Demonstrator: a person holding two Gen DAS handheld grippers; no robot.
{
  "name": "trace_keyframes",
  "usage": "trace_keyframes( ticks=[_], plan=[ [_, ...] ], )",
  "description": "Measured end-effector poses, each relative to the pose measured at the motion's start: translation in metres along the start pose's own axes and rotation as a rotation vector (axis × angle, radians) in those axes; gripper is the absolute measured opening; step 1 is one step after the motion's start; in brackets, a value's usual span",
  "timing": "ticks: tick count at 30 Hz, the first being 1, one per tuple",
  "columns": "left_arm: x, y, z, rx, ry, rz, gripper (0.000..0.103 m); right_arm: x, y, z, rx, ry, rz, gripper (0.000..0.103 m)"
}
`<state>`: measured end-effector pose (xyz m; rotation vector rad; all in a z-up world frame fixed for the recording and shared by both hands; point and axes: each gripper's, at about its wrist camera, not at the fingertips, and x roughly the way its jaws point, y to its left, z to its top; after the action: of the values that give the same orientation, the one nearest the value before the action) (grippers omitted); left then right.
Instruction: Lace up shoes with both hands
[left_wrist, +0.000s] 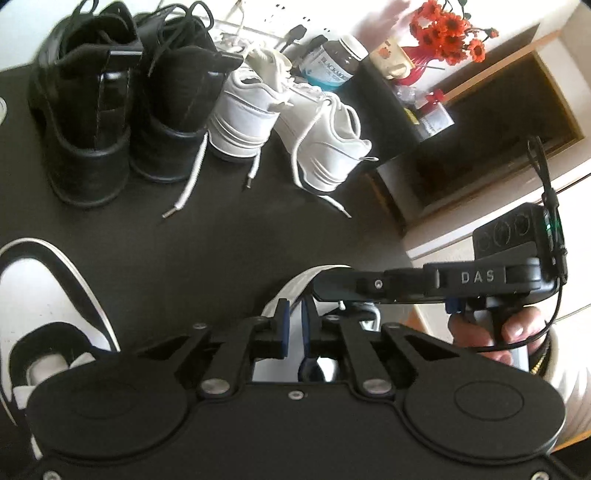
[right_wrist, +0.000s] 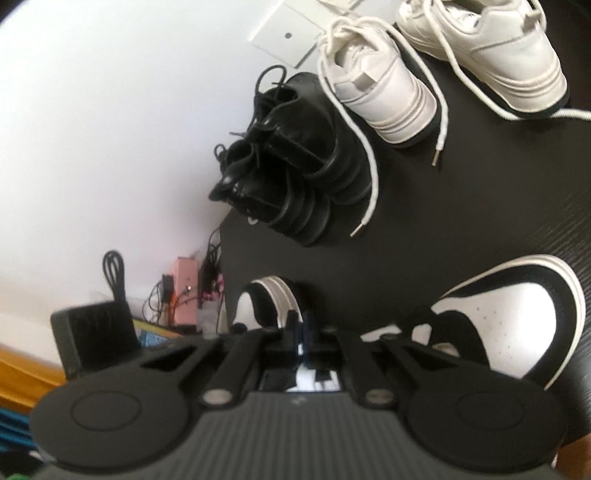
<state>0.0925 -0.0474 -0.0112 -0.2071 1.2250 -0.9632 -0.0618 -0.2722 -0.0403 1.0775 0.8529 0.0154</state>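
A black-and-white sneaker (left_wrist: 291, 286) lies under my left gripper (left_wrist: 294, 321), whose blue pads stand almost together with only a thin slit; I cannot tell if a lace is in it. Its twin (left_wrist: 40, 295) rests at the left. My right gripper (left_wrist: 317, 291), held by a hand (left_wrist: 517, 328), reaches in from the right with its tip beside my left fingertips. In the right wrist view the right gripper (right_wrist: 298, 326) is shut above a sneaker toe (right_wrist: 264, 299), and the other sneaker (right_wrist: 509, 317) sits at the right. No lace shows plainly in either grip.
On the black table (left_wrist: 221, 240) a pair of black leather shoes (left_wrist: 88, 110) stands at the back left and a pair of white sneakers (left_wrist: 321, 140) beside it, loose lace ends (left_wrist: 184, 195) trailing forward. A bottle (left_wrist: 332, 62) and red flowers (left_wrist: 447, 29) stand behind.
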Motion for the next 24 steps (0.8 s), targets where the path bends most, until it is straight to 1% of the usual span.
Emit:
trace_keyframes(
  ticks=[4, 7, 9, 10, 12, 13, 16, 18, 21, 23, 24],
  plan=[
    [0.000, -0.009, -0.003, 0.042, 0.000, 0.037, 0.006, 0.000, 0.002, 0.005, 0.005, -0.045, 0.018, 0.003],
    [0.000, -0.016, -0.003, 0.064, 0.002, 0.063, 0.006, -0.003, 0.006, 0.011, 0.008, -0.103, 0.043, 0.003],
    [0.000, -0.018, -0.002, 0.062, 0.001, 0.069, 0.006, -0.009, 0.010, 0.015, 0.004, -0.158, 0.067, 0.003],
    [-0.001, -0.018, 0.000, 0.052, -0.002, 0.063, 0.009, -0.012, 0.012, 0.017, -0.006, -0.182, 0.076, 0.003],
    [-0.002, -0.018, 0.005, 0.023, -0.017, 0.047, 0.026, -0.016, 0.019, 0.017, -0.045, -0.197, 0.093, 0.003],
    [-0.003, -0.019, 0.007, 0.011, -0.030, 0.039, 0.033, -0.017, 0.023, 0.016, -0.069, -0.197, 0.096, 0.003],
    [-0.003, -0.026, 0.011, 0.024, -0.041, 0.053, 0.033, -0.020, 0.031, 0.011, -0.125, -0.204, 0.078, 0.003],
    [-0.003, -0.030, 0.011, 0.035, -0.042, 0.066, 0.032, -0.023, 0.029, 0.010, -0.124, -0.221, 0.068, 0.003],
    [-0.010, -0.032, 0.011, 0.033, -0.059, 0.059, 0.034, -0.029, 0.023, 0.008, -0.109, -0.243, 0.062, 0.003],
    [-0.016, -0.033, 0.010, 0.030, -0.071, 0.051, 0.043, -0.033, 0.019, 0.007, -0.099, -0.255, 0.061, 0.003],
    [-0.016, -0.034, 0.010, 0.033, -0.073, 0.049, 0.044, -0.034, 0.017, 0.006, -0.094, -0.258, 0.063, 0.003]
  ],
)
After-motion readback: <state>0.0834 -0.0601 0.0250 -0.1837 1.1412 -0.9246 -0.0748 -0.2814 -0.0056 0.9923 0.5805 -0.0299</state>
